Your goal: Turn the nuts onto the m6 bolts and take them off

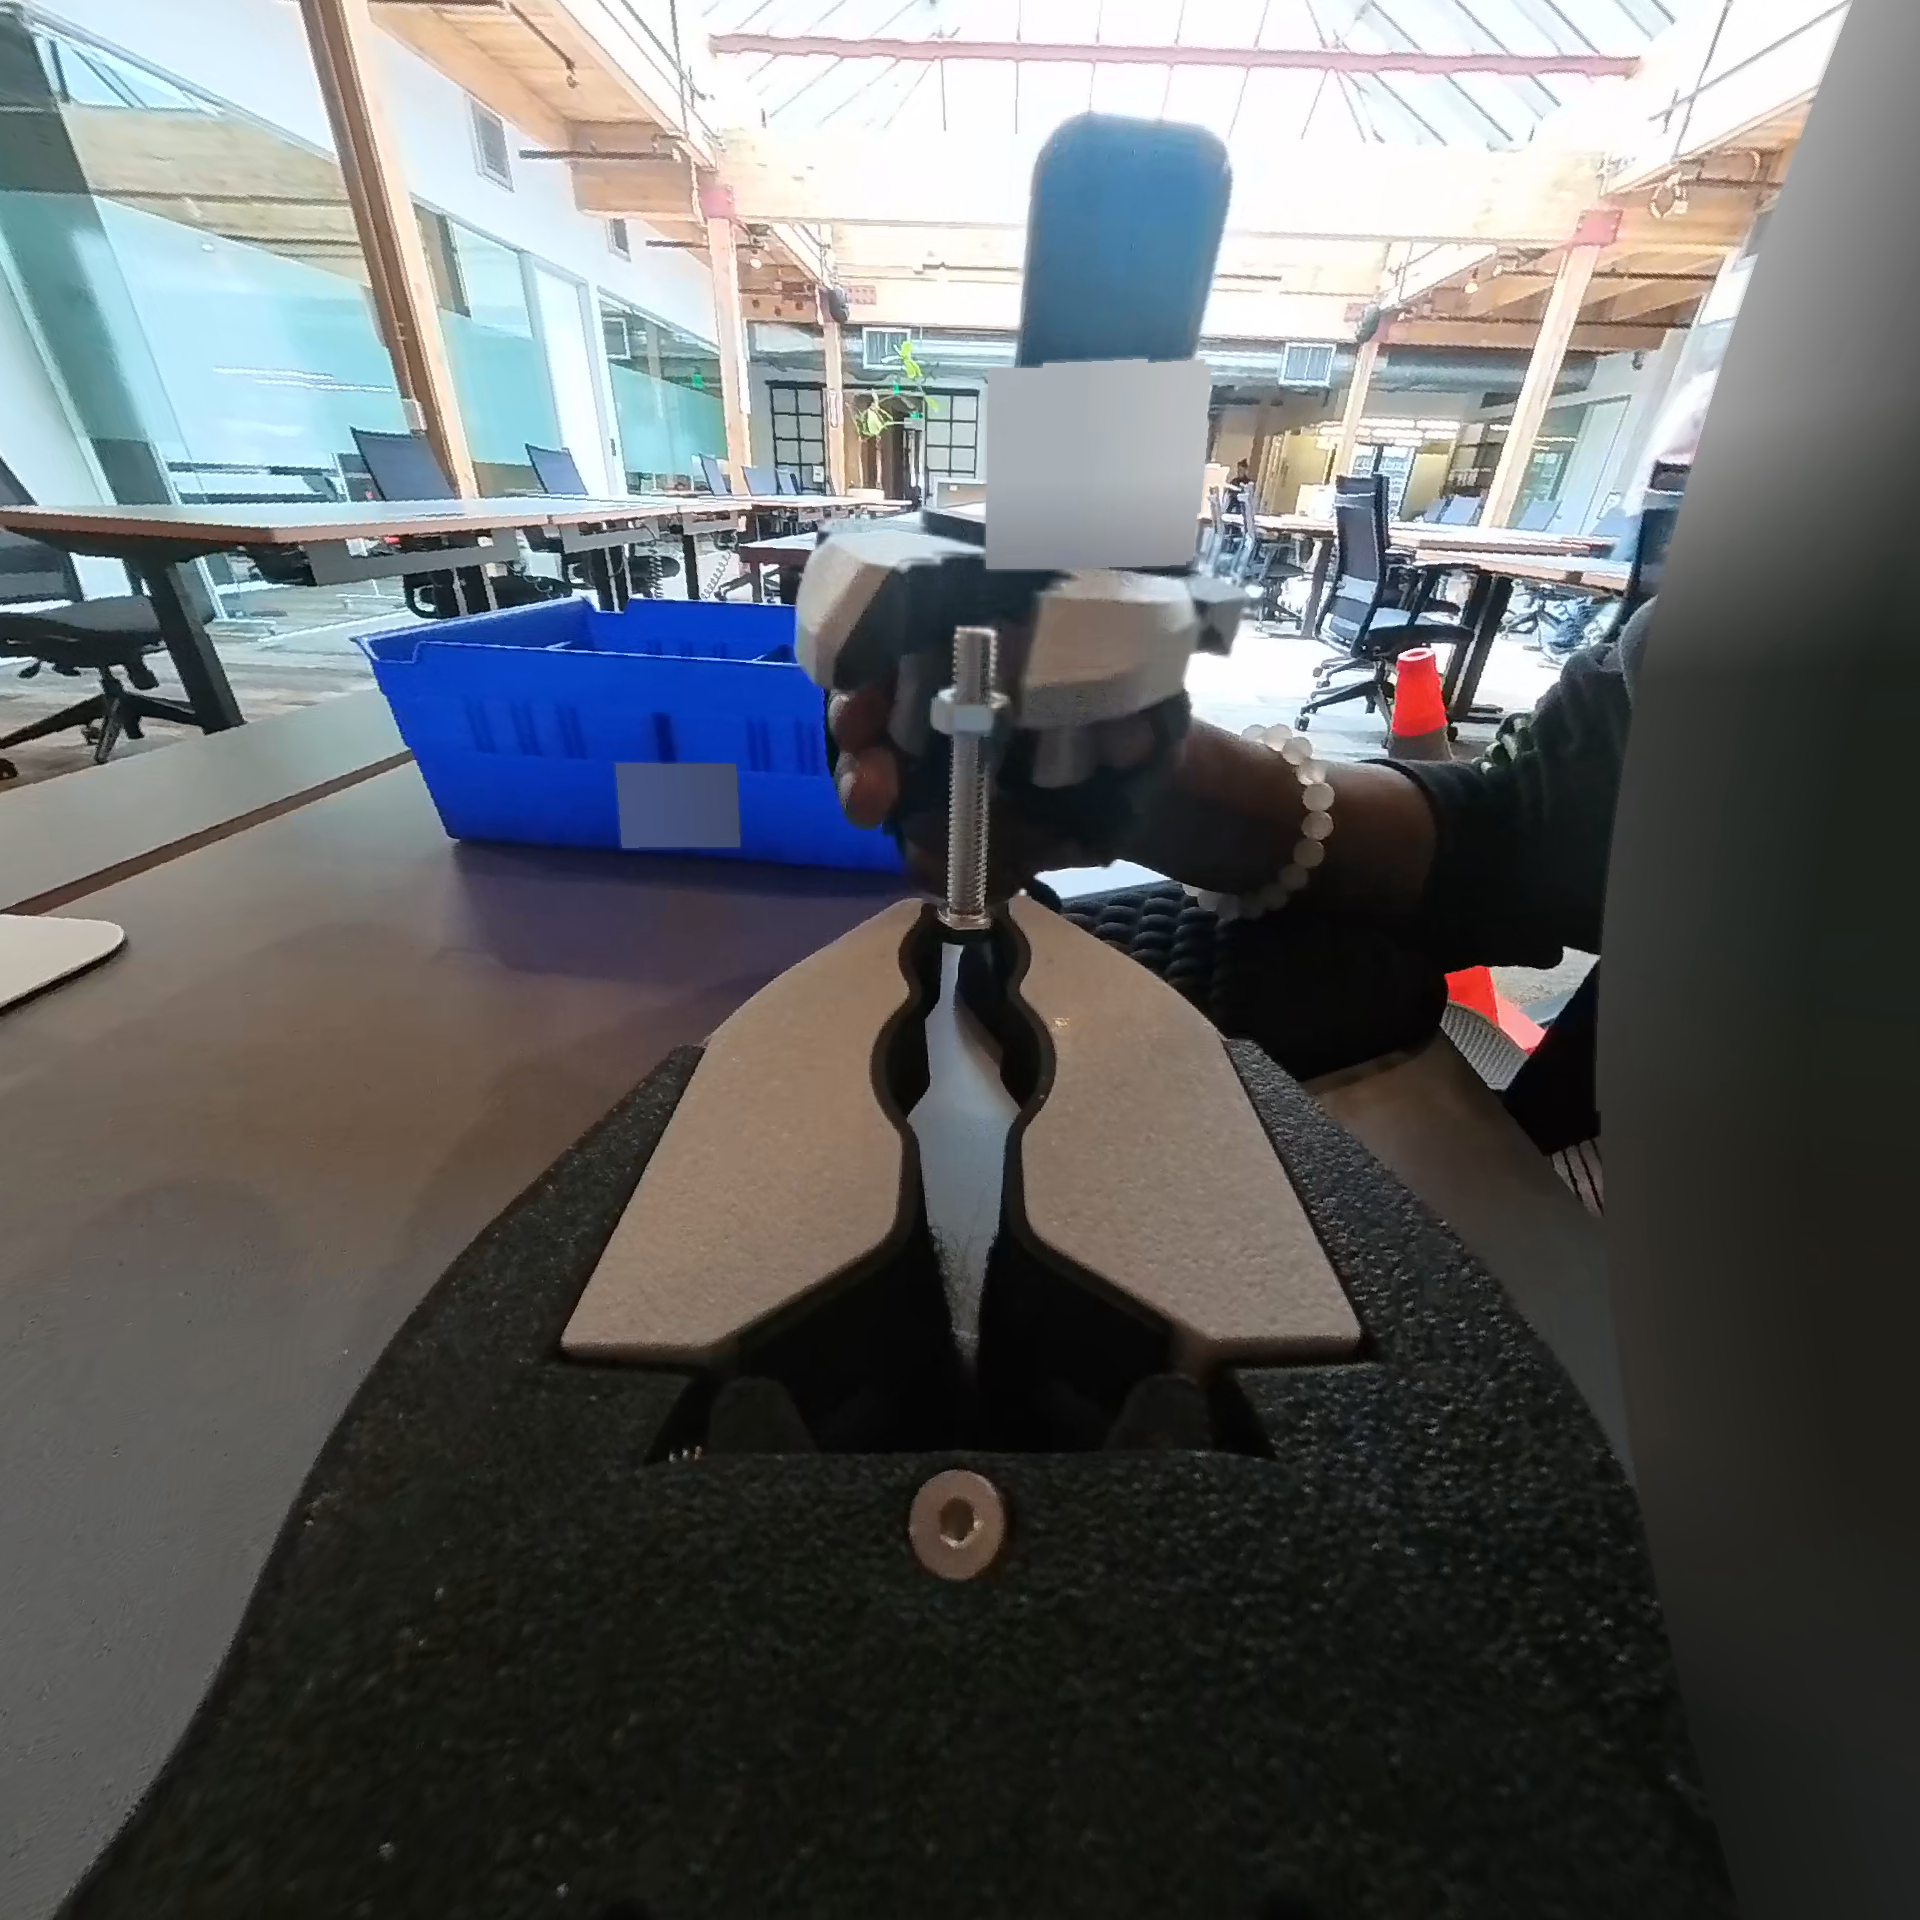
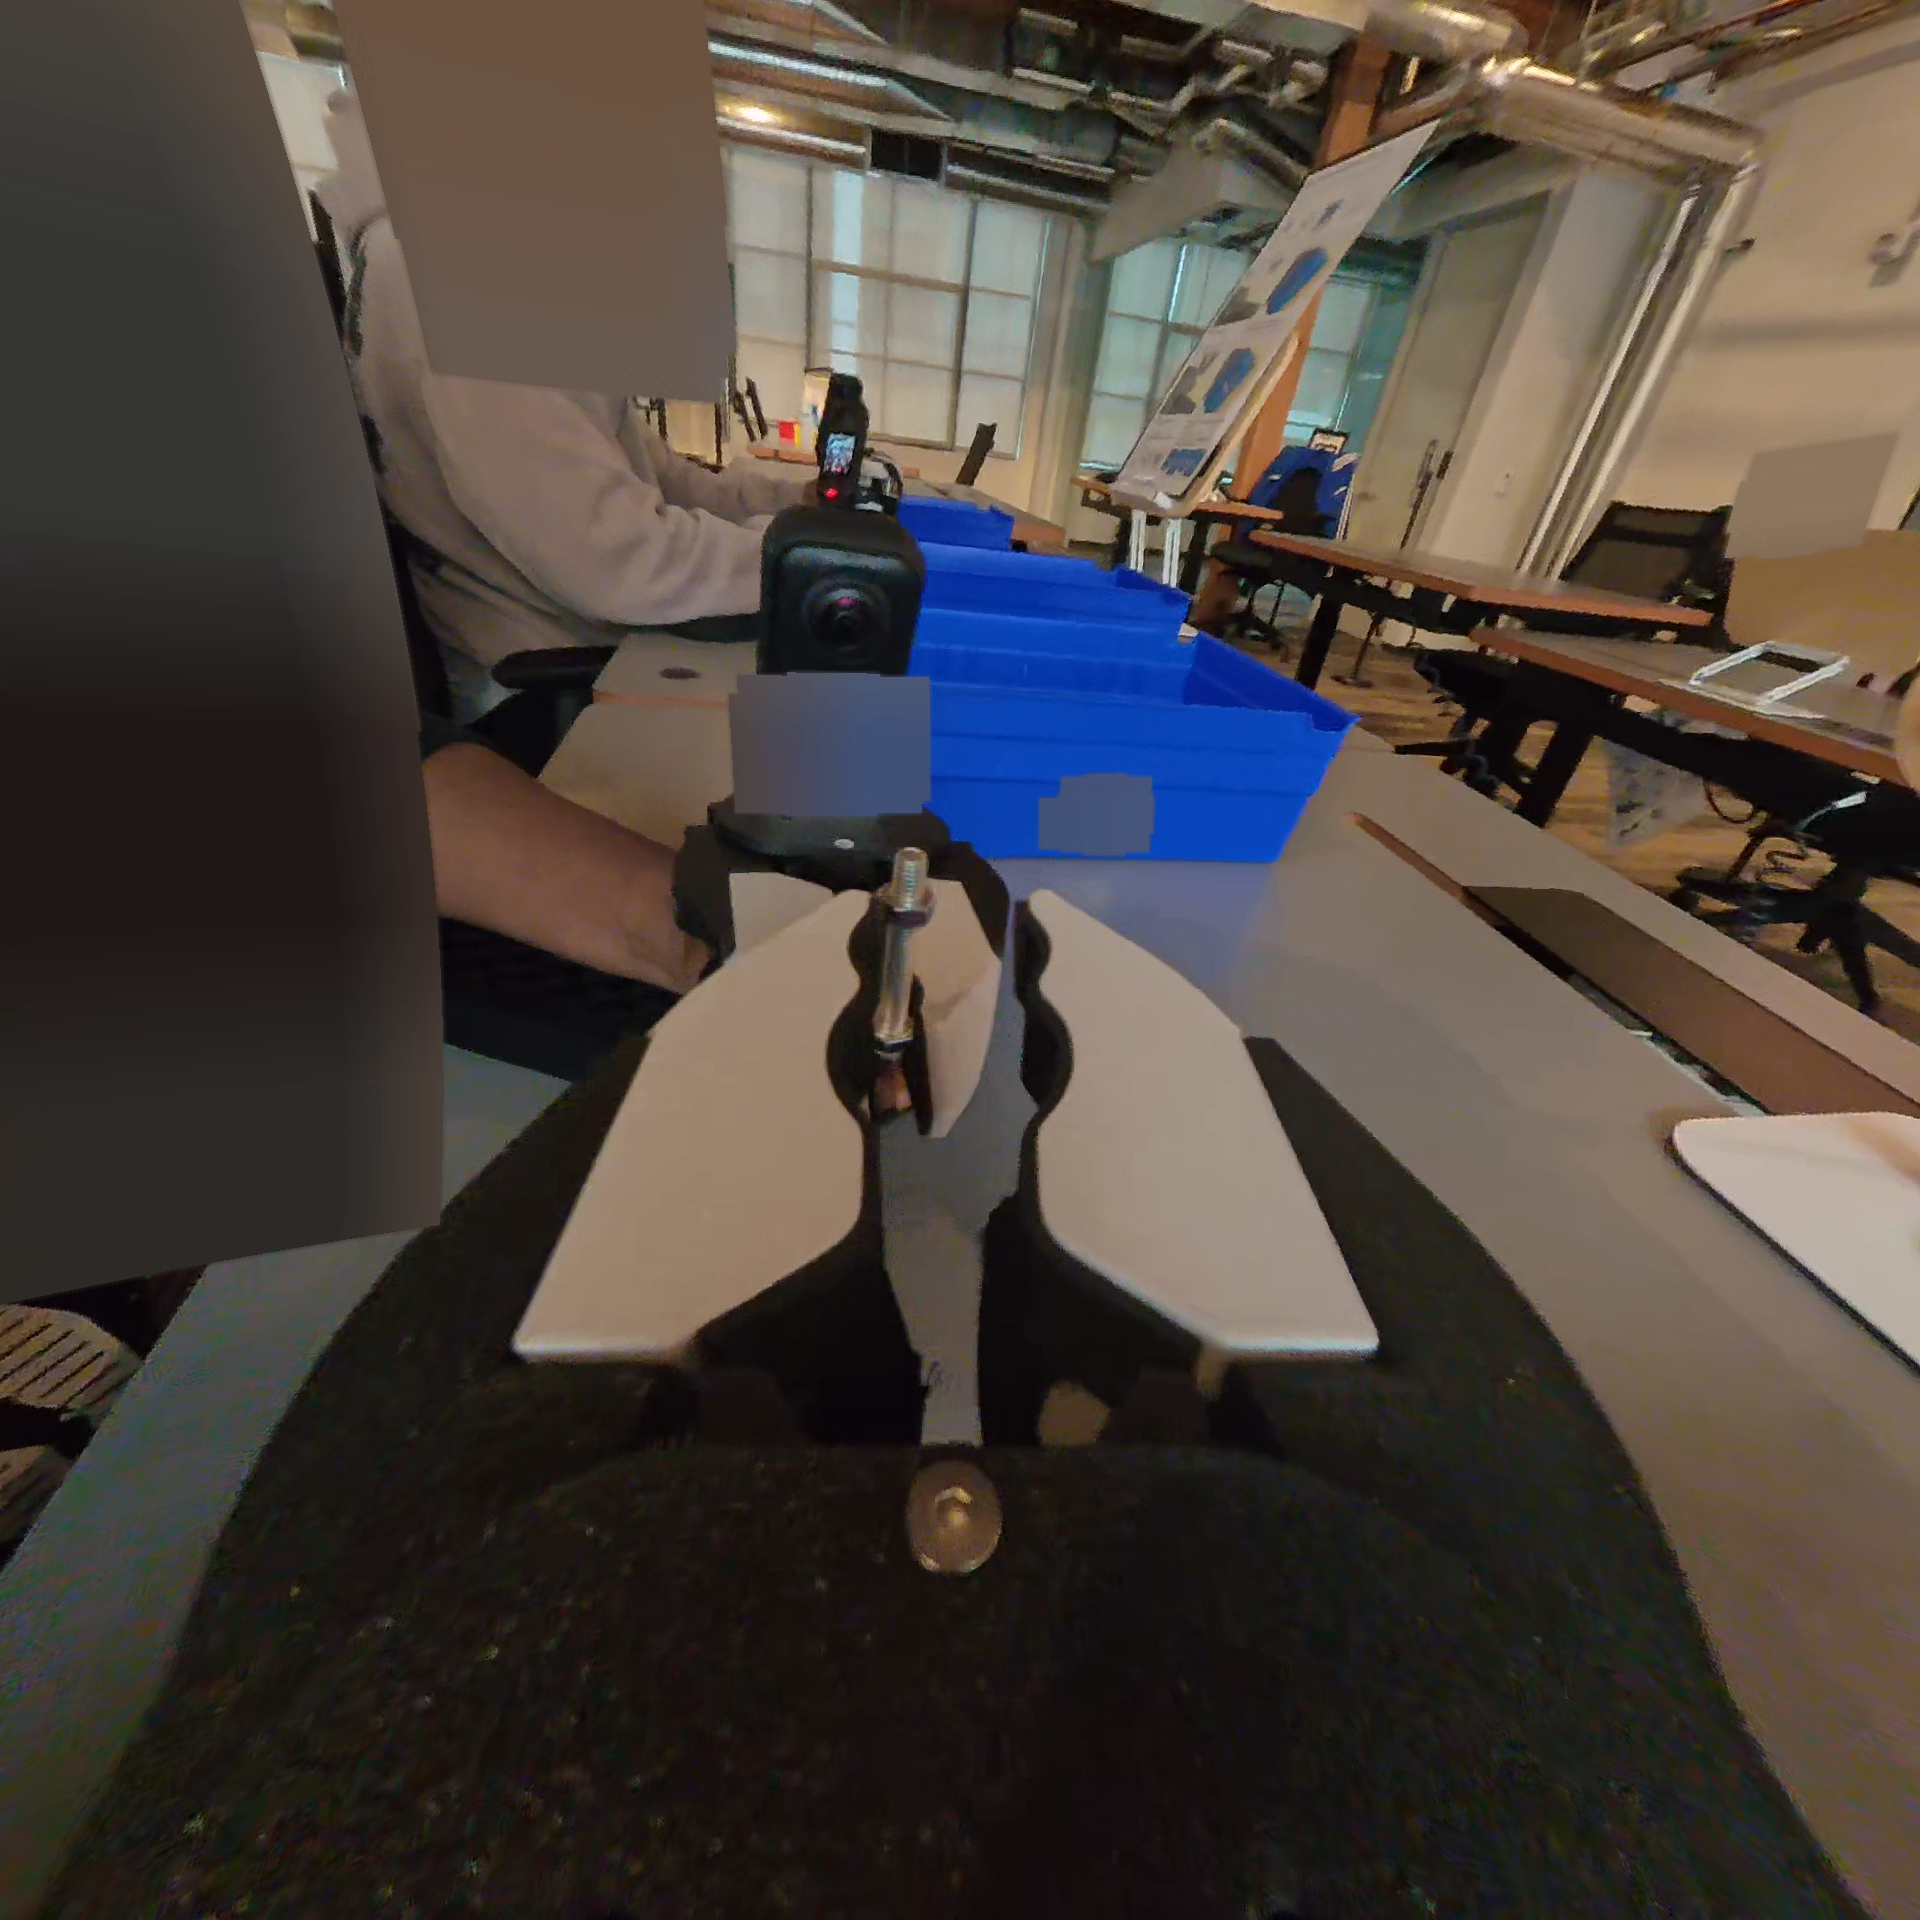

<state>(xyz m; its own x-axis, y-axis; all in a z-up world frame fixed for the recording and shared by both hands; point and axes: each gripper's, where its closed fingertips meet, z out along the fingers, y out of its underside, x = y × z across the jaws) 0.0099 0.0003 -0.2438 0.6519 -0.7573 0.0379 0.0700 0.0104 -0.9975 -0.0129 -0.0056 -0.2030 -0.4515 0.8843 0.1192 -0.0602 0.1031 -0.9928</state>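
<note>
- Steel bolt (image 1: pixel 968 774) stood upright, its head pinched in the left tool (image 1: pixel 966 920) so the nut (image 1: pixel 968 714) near its top could be turned.
- Right tool (image 2: pixel 940 914) sat part-open around that nut, pads not clearly pressing.
- Blue bin (image 1: pixel 582 717) waited farther back on the counter (image 1: pixel 312 1039).

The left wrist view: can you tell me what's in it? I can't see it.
The left jaws pinch the head of a silver bolt that stands upright, with a nut near its top. Behind it a hand holds the right gripper, and a blue bin sits on the dark table.
</note>
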